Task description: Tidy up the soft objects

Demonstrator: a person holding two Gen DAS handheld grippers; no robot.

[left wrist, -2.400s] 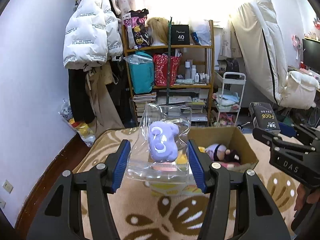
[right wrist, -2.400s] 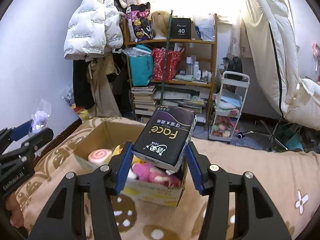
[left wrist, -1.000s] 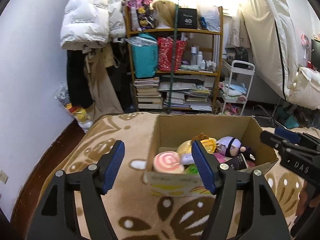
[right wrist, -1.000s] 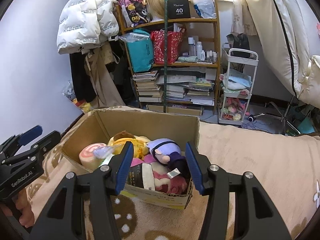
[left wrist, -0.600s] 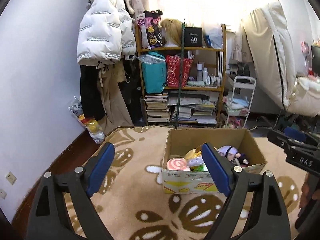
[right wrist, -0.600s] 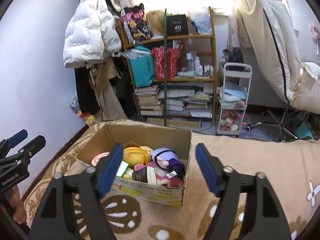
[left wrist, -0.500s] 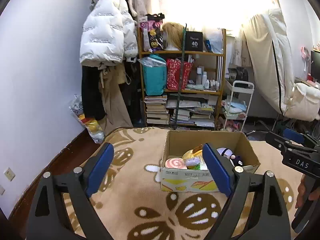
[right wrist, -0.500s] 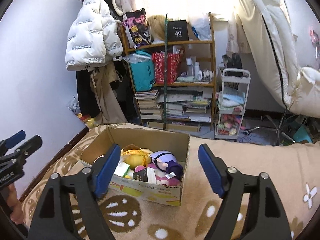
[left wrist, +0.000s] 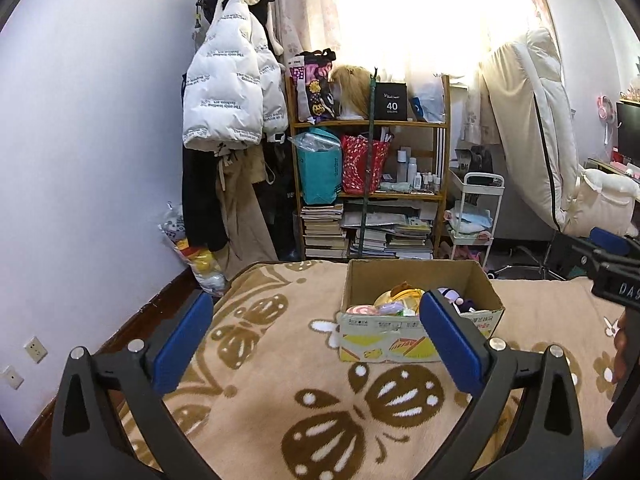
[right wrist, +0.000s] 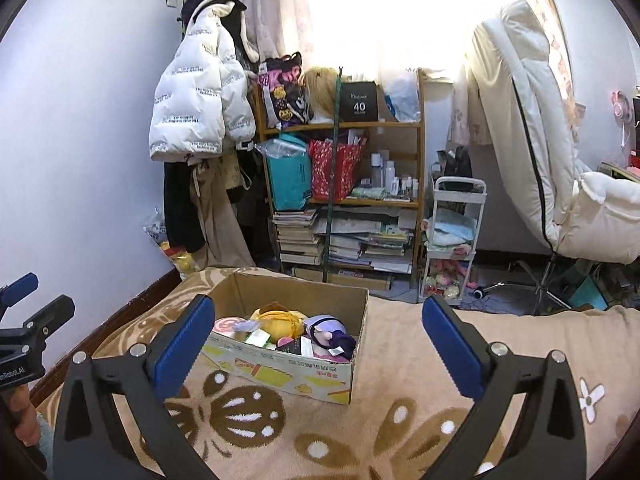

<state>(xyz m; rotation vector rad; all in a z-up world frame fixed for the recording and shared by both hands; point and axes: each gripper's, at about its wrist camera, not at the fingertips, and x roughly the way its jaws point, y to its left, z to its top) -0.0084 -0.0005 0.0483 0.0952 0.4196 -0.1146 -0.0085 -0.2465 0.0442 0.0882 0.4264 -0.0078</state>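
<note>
Evidently most of the sorting was done: the cardboard box [right wrist: 288, 344] was seen at centre frame in the right wrist view, right of centre in the left wrist view, sitting on the tan patterned blanket [left wrist: 280, 380]. Inside it were packed a yellow plush [right wrist: 278, 322], a purple-haired doll [right wrist: 330, 334], a pink swirl cushion [right wrist: 226, 325] and some small packets, not clearly told apart. No loose soft item was found on the blanket in either view, so little or nothing appeared left, though the area below the frames was hidden.

Both tongs were found wide and empty. The left gripper [left wrist: 316, 334] had just been opening, nothing between its jaws, the box lying beyond its right finger. The right gripper [right wrist: 318, 334] had just been opening too, empty, with the box seen past its jaws, not touched. Each gripper was also glimpsed at the edge of the other's view.

Behind, at upper centre, a cluttered wooden shelf [right wrist: 340, 184] was noted; upper left, a white puffer jacket [right wrist: 200, 108].
</note>
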